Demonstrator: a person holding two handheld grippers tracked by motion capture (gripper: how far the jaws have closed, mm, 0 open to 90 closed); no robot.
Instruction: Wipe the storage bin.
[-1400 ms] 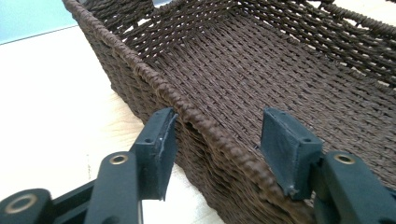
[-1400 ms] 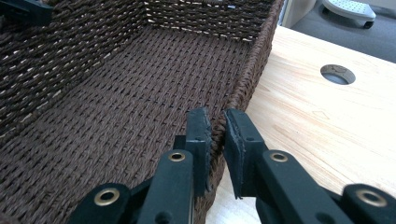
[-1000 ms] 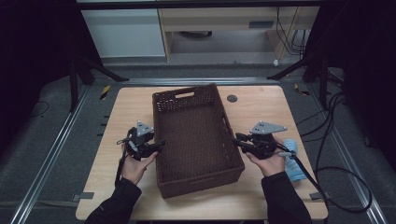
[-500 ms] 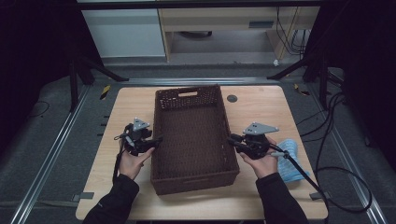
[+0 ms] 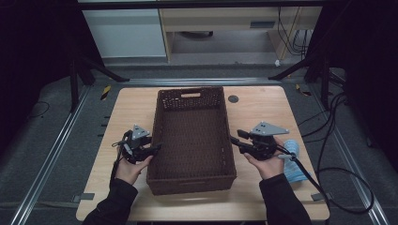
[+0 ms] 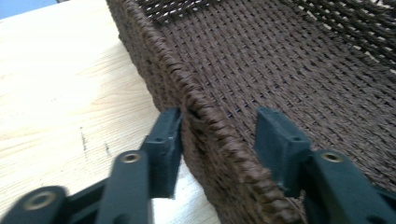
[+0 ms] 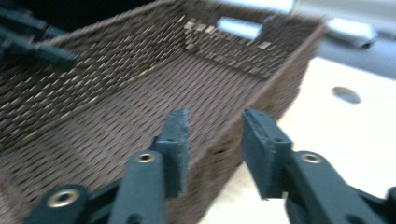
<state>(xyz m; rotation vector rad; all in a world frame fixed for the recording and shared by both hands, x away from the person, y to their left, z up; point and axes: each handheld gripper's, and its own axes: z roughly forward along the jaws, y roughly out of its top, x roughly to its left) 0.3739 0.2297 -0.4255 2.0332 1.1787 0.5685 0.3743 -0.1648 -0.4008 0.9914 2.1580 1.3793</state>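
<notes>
Wicker basket (image 5: 192, 136) on pale wooden table (image 5: 263, 108), grey floor (image 5: 47, 140), dark room

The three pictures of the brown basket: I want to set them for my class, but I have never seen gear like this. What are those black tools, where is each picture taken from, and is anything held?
No machine here: a person holds a hand-held two-jaw tool in each hand. The high view looks down on a wooden table from above the person's side. On it stand an empty brown wicker basket and, by the right hand, some blue cloth-like thing. The other two pictures come from cameras on the tools. The left gripper straddles the basket's left rim; its jaws have just been closing, one pad at the outer wall, the other off the weave. The right gripper straddles the right rim; its jaws have just been opening and stand apart. So nothing is gripped.
</notes>
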